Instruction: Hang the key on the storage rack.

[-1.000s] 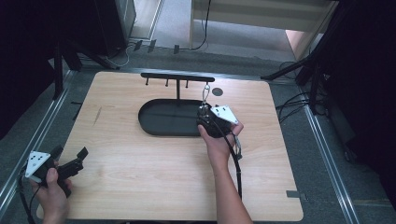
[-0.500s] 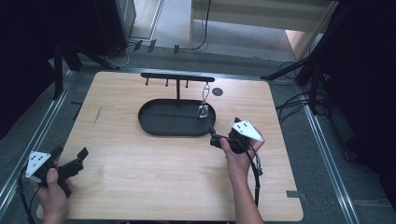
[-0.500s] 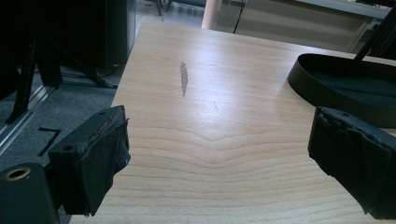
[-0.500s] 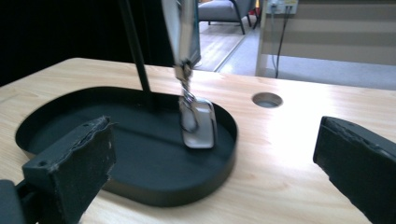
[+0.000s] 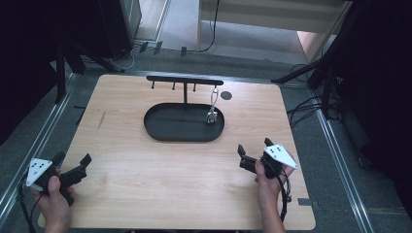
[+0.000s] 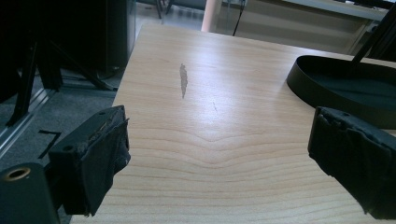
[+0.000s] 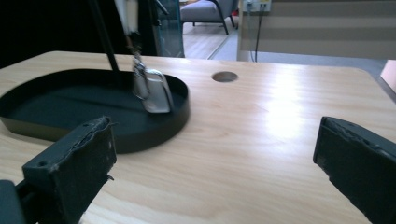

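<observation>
High view: right gripper [image 5: 253, 151] has withdrawn from the hanging keychain [image 5: 213, 108], empty.

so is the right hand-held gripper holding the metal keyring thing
No, the right hand-held gripper stands open and empty over bare wood, while the metal keyring hangs from the black rack above the tray.

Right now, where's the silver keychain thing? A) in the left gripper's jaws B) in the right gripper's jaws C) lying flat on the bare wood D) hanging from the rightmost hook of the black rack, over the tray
D: the silver keychain hangs from the rack at its right end, its lower end over the black tray; the right gripper and left gripper both stand open and empty, well short of it.
</observation>
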The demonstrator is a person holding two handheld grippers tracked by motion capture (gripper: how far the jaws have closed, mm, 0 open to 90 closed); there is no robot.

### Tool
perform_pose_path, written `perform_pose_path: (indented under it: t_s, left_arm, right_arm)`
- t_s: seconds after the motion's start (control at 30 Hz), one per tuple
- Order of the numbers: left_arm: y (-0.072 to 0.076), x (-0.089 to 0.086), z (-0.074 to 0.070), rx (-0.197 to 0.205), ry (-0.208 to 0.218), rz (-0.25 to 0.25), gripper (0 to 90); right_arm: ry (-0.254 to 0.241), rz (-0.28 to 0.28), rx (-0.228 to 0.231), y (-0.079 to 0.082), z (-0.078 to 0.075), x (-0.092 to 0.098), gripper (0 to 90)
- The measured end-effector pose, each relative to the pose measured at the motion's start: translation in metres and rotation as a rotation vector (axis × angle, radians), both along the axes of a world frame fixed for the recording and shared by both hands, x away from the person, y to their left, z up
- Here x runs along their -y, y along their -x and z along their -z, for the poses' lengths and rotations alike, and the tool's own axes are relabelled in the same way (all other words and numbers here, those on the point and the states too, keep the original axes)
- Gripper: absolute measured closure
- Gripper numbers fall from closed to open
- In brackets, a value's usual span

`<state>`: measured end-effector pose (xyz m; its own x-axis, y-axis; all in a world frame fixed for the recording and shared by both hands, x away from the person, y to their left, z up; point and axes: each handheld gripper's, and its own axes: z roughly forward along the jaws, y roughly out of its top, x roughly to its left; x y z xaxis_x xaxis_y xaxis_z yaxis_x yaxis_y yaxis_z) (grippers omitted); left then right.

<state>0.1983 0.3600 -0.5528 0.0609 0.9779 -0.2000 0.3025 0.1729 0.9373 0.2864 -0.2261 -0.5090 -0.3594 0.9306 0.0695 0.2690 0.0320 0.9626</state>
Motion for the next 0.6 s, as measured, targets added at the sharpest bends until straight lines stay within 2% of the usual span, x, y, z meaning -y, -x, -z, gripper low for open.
perform_pose_path:
  t_s: [0.03,0.1,0.13,0.33,0.4,0.6]
  left_arm:
    - [0.000,0.000,0.000,0.000,0.000,0.000,5.5]
    - [0.000,0.000,0.000,0.002,0.002,-0.003,5.5]
    - [0.000,0.000,0.000,0.002,0.002,-0.003,5.5]
    - [0.000,0.001,0.000,0.001,-0.011,-0.003,5.5]
    - [0.001,0.001,0.000,0.002,-0.012,-0.003,5.5]
    - [0.001,0.002,0.000,0.002,-0.020,-0.001,5.5]
  right_arm:
    - [0.000,0.000,0.000,0.000,0.000,0.000,0.0]
    - [-0.008,0.019,-0.005,0.006,0.006,0.017,0.0]
    - [-0.008,0.019,-0.005,0.006,0.006,0.017,0.0]
    - [-0.033,0.044,-0.012,0.019,0.017,0.053,0.0]
    - [-0.029,0.049,-0.014,0.021,0.018,0.057,0.0]
    - [-0.016,0.084,-0.026,0.036,0.027,0.090,0.0]
